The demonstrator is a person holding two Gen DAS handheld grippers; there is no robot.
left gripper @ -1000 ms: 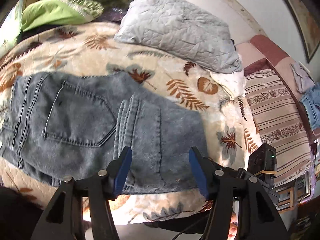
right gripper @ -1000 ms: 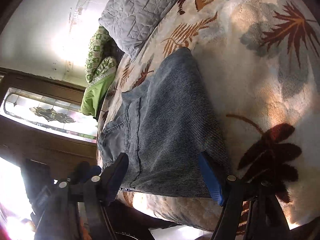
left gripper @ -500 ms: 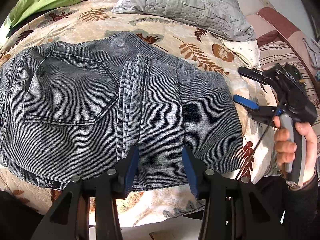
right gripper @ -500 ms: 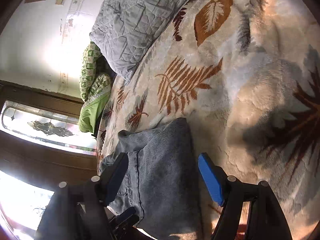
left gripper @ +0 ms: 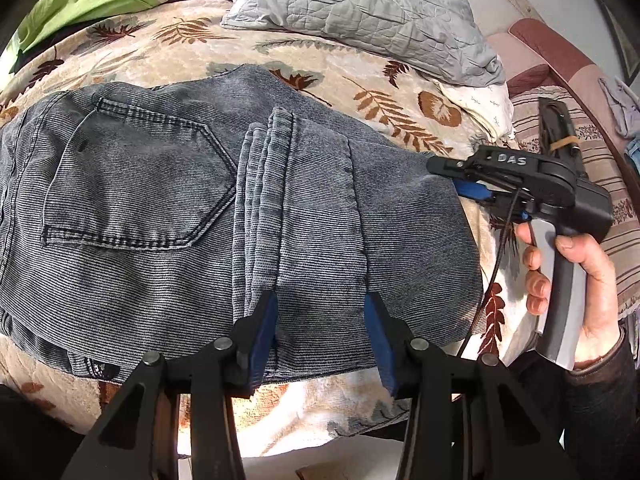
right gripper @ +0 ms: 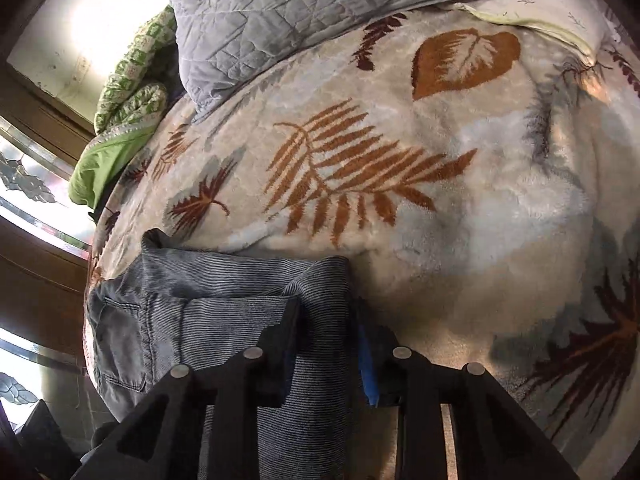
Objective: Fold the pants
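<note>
Left gripper half open astride the pants' near edge; right gripper just closing, seemingly pinching their right end; pants lie left-right.

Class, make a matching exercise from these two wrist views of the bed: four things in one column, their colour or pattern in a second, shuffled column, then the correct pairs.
Things
1. pants
2. quilted pillow
3. blanket under the pants
4. gripper pads

Colours or patterns
A. cream with brown leaf prints
B. blue
C. faded grey-blue denim
D. plain pale grey

Pairs: 1-C, 2-D, 3-A, 4-B
</note>
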